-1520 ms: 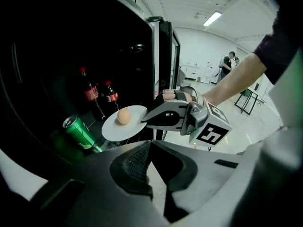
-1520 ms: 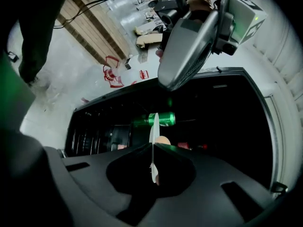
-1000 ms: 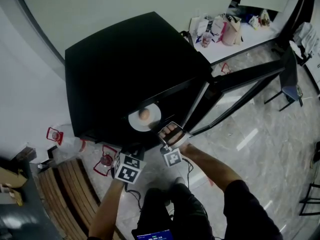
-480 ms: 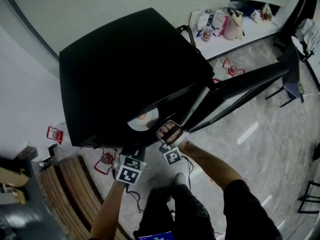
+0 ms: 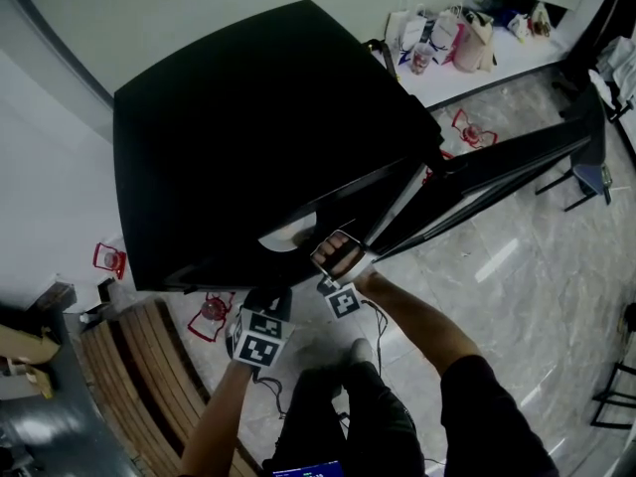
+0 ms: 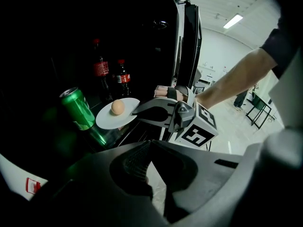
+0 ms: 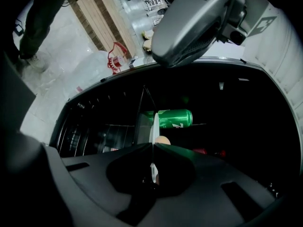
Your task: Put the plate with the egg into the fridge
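The white plate (image 6: 110,119) with a brown egg (image 6: 118,107) on it hangs level inside the open black fridge (image 5: 258,117), beside a green can (image 6: 78,109). My right gripper (image 6: 138,112) is shut on the plate's rim. In the right gripper view the plate (image 7: 154,124) stands edge-on between the jaws of the right gripper (image 7: 153,146), with the egg (image 7: 163,140) just beyond them. From the head view only a sliver of plate (image 5: 283,237) shows under the fridge top. My left gripper (image 6: 150,143) stays back outside the fridge, shut on nothing.
Two cola bottles (image 6: 100,70) stand deeper in the fridge. The fridge door (image 5: 497,172) swings open to the right. A wooden bench (image 5: 129,376) lies at the left. Red wire stands (image 5: 107,259) sit on the floor, and bags (image 5: 447,33) on a white table behind.
The right gripper has carried the plate further into the fridge. In the head view the egg has gone out of sight under the fridge top. The left gripper has barely moved.
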`<state>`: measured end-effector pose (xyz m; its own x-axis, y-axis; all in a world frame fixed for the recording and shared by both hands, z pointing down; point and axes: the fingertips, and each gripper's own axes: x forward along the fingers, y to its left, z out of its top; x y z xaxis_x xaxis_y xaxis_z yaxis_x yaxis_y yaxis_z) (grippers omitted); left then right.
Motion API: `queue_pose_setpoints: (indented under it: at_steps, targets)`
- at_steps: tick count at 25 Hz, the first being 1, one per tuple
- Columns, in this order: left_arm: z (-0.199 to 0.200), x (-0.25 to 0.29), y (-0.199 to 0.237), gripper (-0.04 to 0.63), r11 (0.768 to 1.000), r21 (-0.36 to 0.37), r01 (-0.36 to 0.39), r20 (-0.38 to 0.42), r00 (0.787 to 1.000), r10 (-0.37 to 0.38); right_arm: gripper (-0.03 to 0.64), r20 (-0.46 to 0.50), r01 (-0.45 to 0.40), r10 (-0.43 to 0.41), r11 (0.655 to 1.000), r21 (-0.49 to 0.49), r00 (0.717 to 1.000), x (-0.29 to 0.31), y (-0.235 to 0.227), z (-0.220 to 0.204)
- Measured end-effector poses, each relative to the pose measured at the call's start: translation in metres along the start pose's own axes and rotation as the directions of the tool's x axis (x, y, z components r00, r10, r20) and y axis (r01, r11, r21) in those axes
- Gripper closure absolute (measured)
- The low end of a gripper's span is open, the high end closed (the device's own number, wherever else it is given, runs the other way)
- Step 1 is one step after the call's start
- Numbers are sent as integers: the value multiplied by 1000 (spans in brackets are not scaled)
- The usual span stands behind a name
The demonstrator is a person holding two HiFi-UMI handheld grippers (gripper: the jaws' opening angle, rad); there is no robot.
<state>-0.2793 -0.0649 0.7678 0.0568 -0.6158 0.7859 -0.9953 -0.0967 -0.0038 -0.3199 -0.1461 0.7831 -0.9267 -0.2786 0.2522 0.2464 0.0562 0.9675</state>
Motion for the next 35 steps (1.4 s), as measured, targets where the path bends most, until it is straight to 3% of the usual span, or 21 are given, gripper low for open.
queue_pose_setpoints:
  at_steps: [7, 11, 15, 17, 19, 21, 24, 27, 31, 35]
  targets:
    - [-14, -4, 0, 588, 1000, -13, -3, -25, 1000, 2, 598, -4, -9, 9, 999, 35, 1000, 9, 5, -4]
    - [-14, -6, 0, 588, 1000, -11, -7, -19, 1000, 6, 597, 32, -138, 135, 981, 136, 990, 8, 14, 2]
    - [-12, -8, -4, 588, 1000, -20, 1, -22, 1000, -1, 573, 71, -346, 340, 899, 269, 938, 3, 31, 9]
    - [-9, -12, -7, 588, 1000, -19, 5, -24, 1000, -5, 516, 55, -359, 360, 880, 310, 931, 9, 19, 5]
    - [-5, -16, -9, 588, 1000, -15, 7, -16, 1000, -8, 463, 19, -345, 355, 893, 290, 935, 16, 7, -2]
    - [-3, -19, -10, 588, 1000, -12, 6, -7, 1000, -6, 426, 12, -382, 393, 887, 258, 920, 14, 8, -2]
    - [-4, -25, -10, 588, 1000, -12, 5, -5, 1000, -5, 426, 11, -440, 451, 864, 244, 892, 4, 18, 2]
    - [-5, -29, -10, 586, 1000, -10, 10, 8, 1000, -10, 426, -3, -427, 444, 863, 268, 896, -5, 21, 3]
    - [-2, -36, -9, 588, 1000, -5, 3, 20, 1000, -2, 426, -25, -326, 354, 886, 329, 935, -23, 1, 2]
    - [26, -51, -17, 588, 1000, 12, -15, 79, 997, 14, 426, -7, -295, 329, 855, 427, 944, -68, -34, 10]
